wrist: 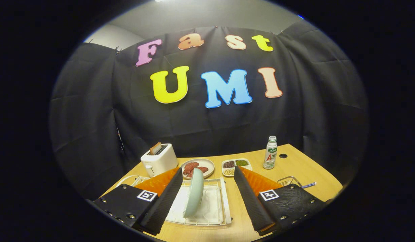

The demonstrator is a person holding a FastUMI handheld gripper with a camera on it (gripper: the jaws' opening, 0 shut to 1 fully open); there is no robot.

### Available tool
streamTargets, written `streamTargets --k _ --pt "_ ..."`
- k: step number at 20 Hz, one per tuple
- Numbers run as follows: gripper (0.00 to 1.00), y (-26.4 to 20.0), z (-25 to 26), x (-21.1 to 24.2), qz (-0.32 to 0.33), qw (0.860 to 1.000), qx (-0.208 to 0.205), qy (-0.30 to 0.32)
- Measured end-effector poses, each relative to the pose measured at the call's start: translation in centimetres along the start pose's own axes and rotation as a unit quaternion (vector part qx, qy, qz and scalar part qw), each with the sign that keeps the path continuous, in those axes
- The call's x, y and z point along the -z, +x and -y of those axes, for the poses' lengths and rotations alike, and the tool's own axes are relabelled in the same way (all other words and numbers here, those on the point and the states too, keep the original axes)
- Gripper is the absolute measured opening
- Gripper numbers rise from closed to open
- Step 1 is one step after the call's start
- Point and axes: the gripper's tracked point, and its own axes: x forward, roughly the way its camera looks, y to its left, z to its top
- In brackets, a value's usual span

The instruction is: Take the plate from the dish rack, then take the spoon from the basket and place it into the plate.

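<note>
1. The gripper (207,198), low in the frame, has its fingers spread wide apart, gripping nothing
2. The plate (194,196) stands on edge in the white dish rack (224,205), between the fingers, nearer the left one
3. At lower right, the basket (288,181) holds the spoon (308,185), beside the right finger
4. A toaster (159,159) and a bottle (270,153) stand on the table (305,168) beyond

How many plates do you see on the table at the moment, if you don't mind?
2. A pale plate stands on edge in the dish rack between the open gripper fingers; a plate of meat sits beyond, beside the toaster.
</note>
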Motion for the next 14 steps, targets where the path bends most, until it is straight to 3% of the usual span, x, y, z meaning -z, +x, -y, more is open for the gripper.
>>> streamTargets --k 6,8,12,14 --pt "0.96 5.5 -1.9 4.6 -0.09 0.996 -0.005 0.015" --pt "0.86 7.3 -2.4 6.6 -0.128 0.992 -0.003 0.024" --pt "0.85 10.5 -2.9 9.8 -0.191 0.98 -0.001 0.058" --pt "0.68 11.4 -3.5 11.1 -0.215 0.974 -0.008 0.073"
